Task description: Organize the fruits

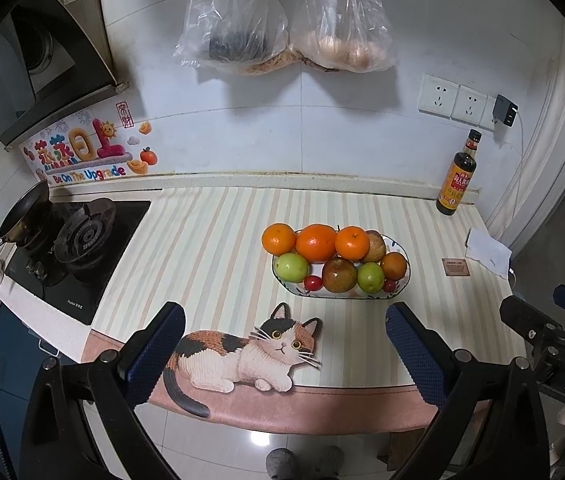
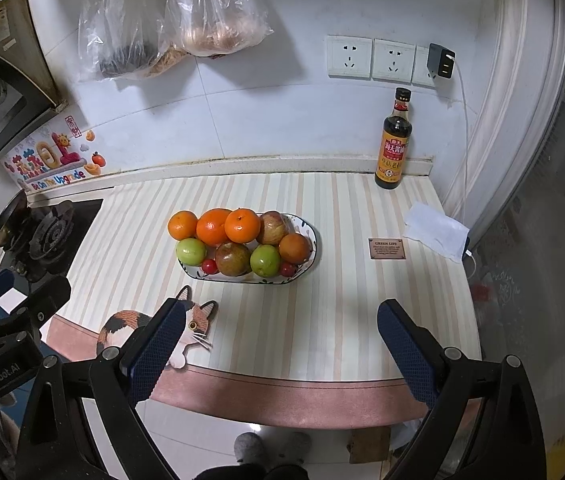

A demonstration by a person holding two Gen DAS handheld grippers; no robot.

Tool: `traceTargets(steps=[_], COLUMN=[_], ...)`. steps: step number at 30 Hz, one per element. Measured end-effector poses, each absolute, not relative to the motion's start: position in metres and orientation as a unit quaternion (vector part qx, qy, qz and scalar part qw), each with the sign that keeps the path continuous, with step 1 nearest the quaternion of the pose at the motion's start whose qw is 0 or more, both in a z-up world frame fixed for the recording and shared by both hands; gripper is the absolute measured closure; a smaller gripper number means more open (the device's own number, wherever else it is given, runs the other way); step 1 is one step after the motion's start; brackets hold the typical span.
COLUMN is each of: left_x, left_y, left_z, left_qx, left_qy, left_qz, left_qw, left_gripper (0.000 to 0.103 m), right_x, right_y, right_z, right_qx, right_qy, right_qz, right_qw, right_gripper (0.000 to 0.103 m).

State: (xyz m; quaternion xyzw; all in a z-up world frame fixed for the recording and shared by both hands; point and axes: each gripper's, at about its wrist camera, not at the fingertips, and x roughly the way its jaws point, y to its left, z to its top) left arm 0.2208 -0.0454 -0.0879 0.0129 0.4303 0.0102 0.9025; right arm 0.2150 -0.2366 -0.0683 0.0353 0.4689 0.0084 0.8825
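Note:
An oval white bowl stands on the striped counter mat, heaped with fruit: oranges, green fruits, a brownish passion fruit, an apple and small red tomatoes. My left gripper is open and empty, held back over the counter's front edge. My right gripper is open and empty, also near the front edge, short of the bowl.
A soy sauce bottle stands at the back right by the wall. A white cloth and a small brown card lie right of the bowl. A gas stove with a pan is left. Plastic bags hang above.

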Motion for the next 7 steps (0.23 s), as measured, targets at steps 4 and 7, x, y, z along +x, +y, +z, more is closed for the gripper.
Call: traceTargets(steps=[4,7], left_x=[0.2186,0.2175], left_y=[-0.0436,-0.0434], left_z=[-0.0884,-0.088], left_qx=[0.013,0.014], left_qy=[0.43,0.426], left_qz=[0.011,0.011], left_qw=[0.903,0.905], left_gripper=[0.0,0.0], right_x=[0.2151,0.2144], right_y=[-0.2369,-0.2363], right_z=[-0.0682,-0.0677], right_qx=[0.034,0.035], right_qy=[0.469,0.469], right_qz=[0.008,0.009], right_qw=[0.883,0.882], right_gripper=[0.004,0.004])
